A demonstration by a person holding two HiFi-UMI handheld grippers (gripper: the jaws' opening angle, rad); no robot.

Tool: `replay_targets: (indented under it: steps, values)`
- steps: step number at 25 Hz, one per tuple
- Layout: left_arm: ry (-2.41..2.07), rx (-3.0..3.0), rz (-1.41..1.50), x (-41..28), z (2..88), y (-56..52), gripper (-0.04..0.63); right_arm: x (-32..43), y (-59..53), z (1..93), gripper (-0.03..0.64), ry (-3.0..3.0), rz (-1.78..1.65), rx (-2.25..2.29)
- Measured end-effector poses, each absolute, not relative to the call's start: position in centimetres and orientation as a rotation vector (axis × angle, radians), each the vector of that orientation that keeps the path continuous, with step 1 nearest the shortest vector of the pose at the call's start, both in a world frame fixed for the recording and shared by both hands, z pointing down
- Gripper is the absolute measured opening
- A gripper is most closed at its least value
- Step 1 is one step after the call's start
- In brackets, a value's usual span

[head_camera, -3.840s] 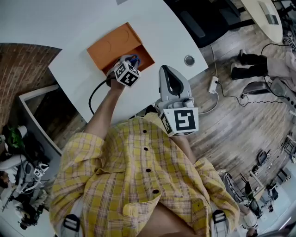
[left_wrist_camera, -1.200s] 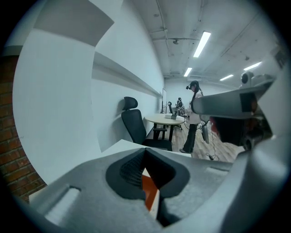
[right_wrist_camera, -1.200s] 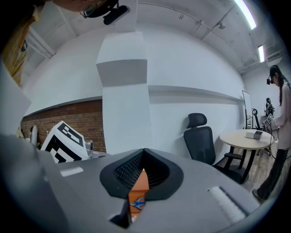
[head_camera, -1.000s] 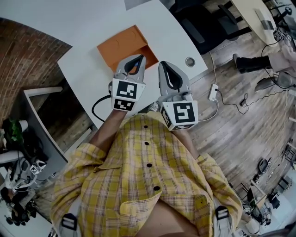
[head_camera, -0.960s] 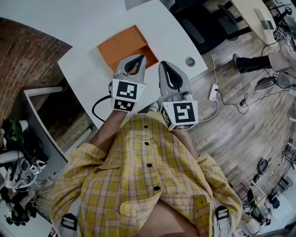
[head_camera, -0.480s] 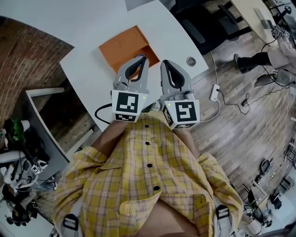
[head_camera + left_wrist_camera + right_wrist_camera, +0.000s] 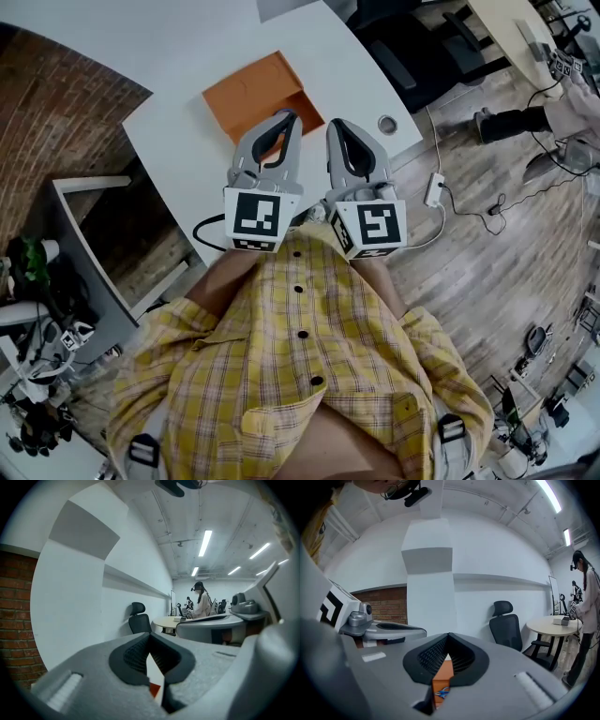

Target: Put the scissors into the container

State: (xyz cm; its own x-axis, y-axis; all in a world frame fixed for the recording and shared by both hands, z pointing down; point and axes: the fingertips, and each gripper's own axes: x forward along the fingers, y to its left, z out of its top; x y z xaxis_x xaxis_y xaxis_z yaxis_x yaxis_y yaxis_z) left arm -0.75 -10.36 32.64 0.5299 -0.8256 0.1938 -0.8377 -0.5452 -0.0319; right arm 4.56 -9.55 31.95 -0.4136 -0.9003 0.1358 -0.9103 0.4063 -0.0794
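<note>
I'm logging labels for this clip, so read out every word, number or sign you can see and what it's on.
No readable words or numbers anywhere.
The left cube, on the left claw: a black-and-white square code pattern, not text.
The right cube, on the right claw: the same kind of pattern.
The orange container: no print visible.

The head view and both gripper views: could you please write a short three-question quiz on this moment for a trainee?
1. True or false: the left gripper and the right gripper both have their jaws together, with nothing held.
2. Where do the blue-handled scissors lie? A on the floor; B in the orange container; C on the office chair.
3. Fill in: the container stands on the white ___.
Key: 1 true; 2 B; 3 table.
</note>
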Motion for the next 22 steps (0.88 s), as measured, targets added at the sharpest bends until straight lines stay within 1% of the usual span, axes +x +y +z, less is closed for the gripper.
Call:
replay_targets:
  steps: [22]
  values:
    - [-1.539,2.669,0.231,-1.76,31.74,-9.41,0.003,3.80,-9.24,31.33,0.005,-2.623,0.200,1.625]
